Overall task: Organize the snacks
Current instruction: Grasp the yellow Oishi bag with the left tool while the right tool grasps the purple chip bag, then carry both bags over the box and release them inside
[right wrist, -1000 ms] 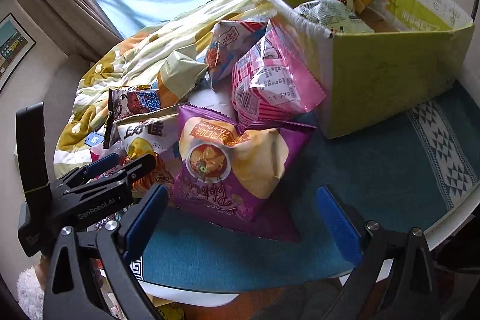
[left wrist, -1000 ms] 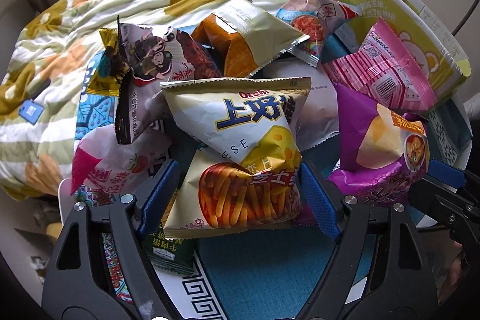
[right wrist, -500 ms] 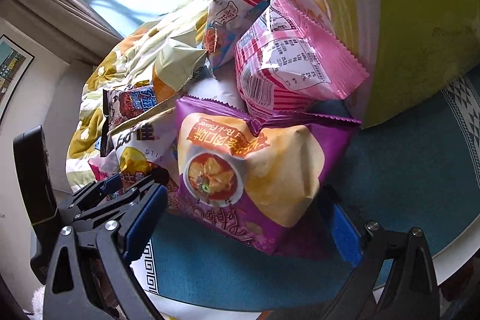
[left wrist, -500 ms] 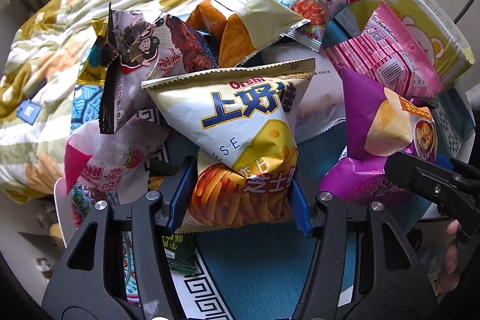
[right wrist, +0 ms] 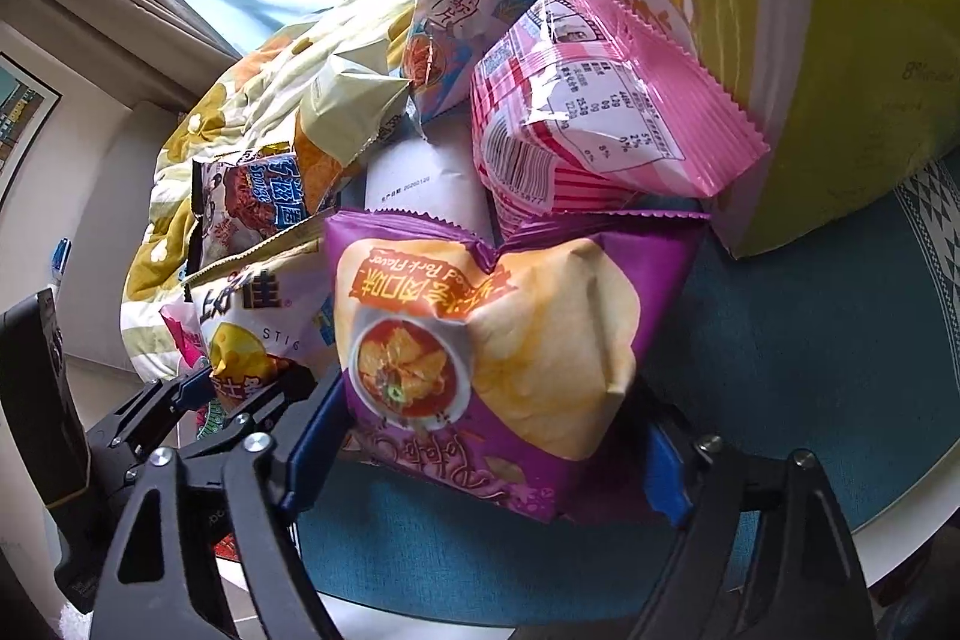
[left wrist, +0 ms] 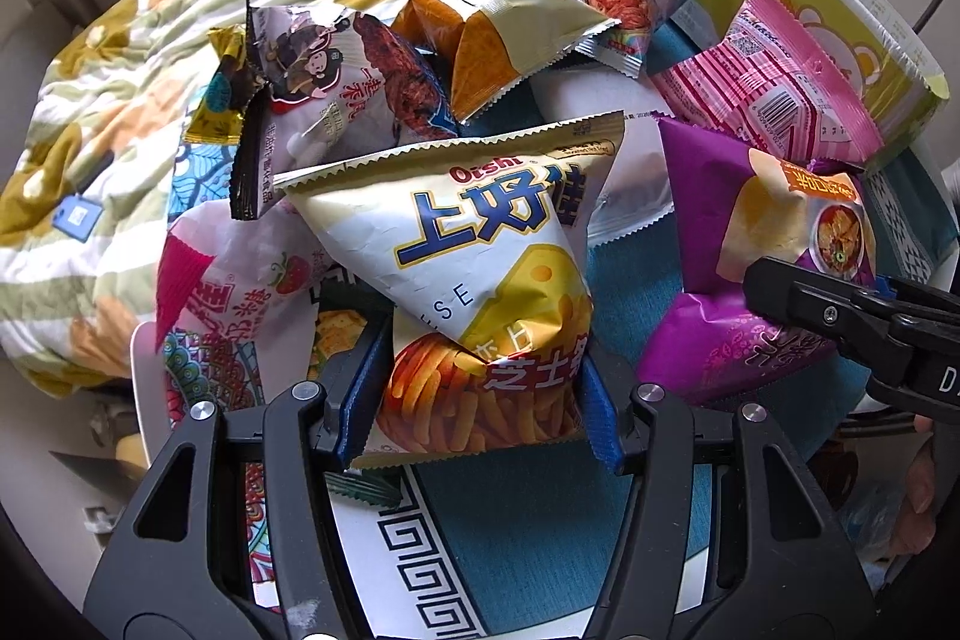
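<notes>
A heap of snack bags lies on a table with a teal cloth (right wrist: 840, 340). My left gripper (left wrist: 480, 400) is shut on the bottom of a white-and-yellow cheese stick bag (left wrist: 480, 244), and its blue pads dent both sides. My right gripper (right wrist: 486, 460) is closing on a purple chip bag (right wrist: 492, 340), which sits between the jaws with both pads against its sides. The left wrist view has that purple chip bag (left wrist: 720, 220) at the right, with a black finger of the right gripper (left wrist: 840, 316) in front of it.
A yellow-green cardboard box (right wrist: 840, 70) stands at the back right, with a pink bag (right wrist: 600, 100) leaning on it. Several more bags (left wrist: 336, 82) are piled behind the held ones. A flowered quilt (left wrist: 120, 100) lies beyond the table's left edge.
The left jaws closed onto the cheese stick bag and squeezed it. The right gripper moved forward and down over the purple bag, and its jaws narrowed onto the bag's sides.
</notes>
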Tool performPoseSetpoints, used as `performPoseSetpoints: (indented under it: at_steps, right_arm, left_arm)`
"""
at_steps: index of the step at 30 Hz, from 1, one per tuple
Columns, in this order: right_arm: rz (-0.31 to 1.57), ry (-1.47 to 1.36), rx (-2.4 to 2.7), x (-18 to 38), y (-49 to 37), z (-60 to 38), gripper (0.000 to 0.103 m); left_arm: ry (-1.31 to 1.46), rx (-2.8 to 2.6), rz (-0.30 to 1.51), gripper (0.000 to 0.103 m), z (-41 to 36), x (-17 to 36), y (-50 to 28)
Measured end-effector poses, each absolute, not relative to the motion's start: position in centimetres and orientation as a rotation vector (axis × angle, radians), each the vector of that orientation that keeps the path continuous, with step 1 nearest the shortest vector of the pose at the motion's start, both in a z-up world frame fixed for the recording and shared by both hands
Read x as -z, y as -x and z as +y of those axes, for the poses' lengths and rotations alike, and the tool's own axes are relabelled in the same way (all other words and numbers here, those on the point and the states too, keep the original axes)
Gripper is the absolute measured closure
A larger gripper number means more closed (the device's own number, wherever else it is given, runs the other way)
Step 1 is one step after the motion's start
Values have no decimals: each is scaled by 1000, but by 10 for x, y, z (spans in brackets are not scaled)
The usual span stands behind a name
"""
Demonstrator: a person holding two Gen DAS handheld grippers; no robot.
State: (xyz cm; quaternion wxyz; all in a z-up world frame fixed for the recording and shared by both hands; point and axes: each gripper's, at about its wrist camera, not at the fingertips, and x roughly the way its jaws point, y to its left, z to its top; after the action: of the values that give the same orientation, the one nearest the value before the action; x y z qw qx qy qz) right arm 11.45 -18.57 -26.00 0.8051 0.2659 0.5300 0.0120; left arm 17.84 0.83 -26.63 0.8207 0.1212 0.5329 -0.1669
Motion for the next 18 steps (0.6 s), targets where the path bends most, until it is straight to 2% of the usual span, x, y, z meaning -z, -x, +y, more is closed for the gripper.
performPoseSetpoints:
  at_steps: [1, 6, 18]
  right_arm:
    - [1137, -559, -27, 260, -115, -185, 35]
    - [1133, -553, -37, 255, -109, -182, 46]
    - [1061, -497, -87, 204, -91, -185, 47]
  left_arm:
    - [-253, 352, 1137, 50, 8, 265, -178]
    - [-247, 339, 1108, 50, 9, 247, -167]
    - [-213, 286, 1013, 50, 20, 181, -141]
